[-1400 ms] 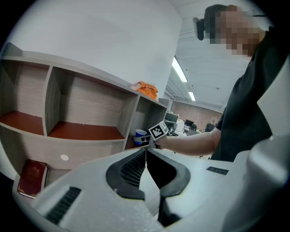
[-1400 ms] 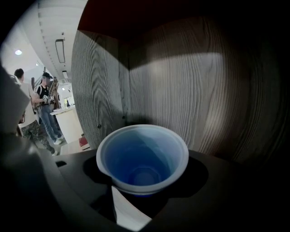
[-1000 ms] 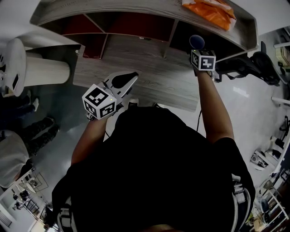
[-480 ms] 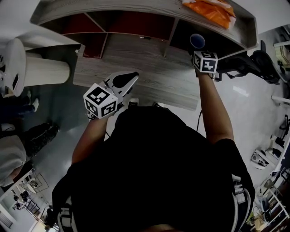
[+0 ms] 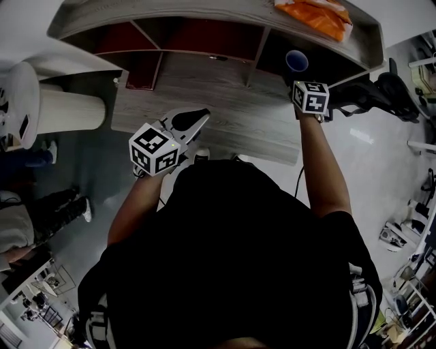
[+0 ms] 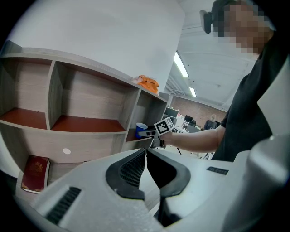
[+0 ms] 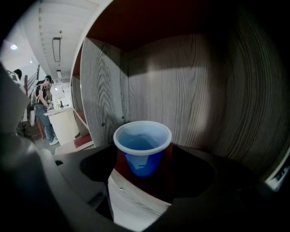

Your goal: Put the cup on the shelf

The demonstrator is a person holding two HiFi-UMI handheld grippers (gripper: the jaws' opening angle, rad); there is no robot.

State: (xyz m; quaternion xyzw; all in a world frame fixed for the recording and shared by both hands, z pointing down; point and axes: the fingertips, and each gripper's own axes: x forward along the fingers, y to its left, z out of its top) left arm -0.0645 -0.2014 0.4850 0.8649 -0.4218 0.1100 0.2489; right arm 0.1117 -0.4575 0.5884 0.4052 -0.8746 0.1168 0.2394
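A blue cup (image 5: 296, 61) stands upright in the shelf's right compartment, on its red-brown floor near the front edge (image 7: 131, 199). My right gripper (image 5: 298, 73) reaches into that compartment. Its jaws have just been opening and now stand wide on either side of the cup (image 7: 142, 147), with the pads off it. My left gripper (image 5: 199, 116) hovers over the wooden desk below the shelf. It is shut with nothing between its fingers, which meet at the tip (image 6: 146, 150). From there the cup (image 6: 141, 130) and the right hand show at the shelf's right end.
An orange bag (image 5: 317, 17) lies on top of the shelf. A red book (image 6: 35, 173) leans in the low left compartment. A white round stand (image 5: 68, 105) is at the left, dark equipment (image 5: 381, 95) at the right. A bystander's legs (image 5: 61, 204) show at the left.
The right gripper has drawn back a little from the cup, which stays on the shelf. The left gripper has hardly moved. The bystander at the left has shifted.
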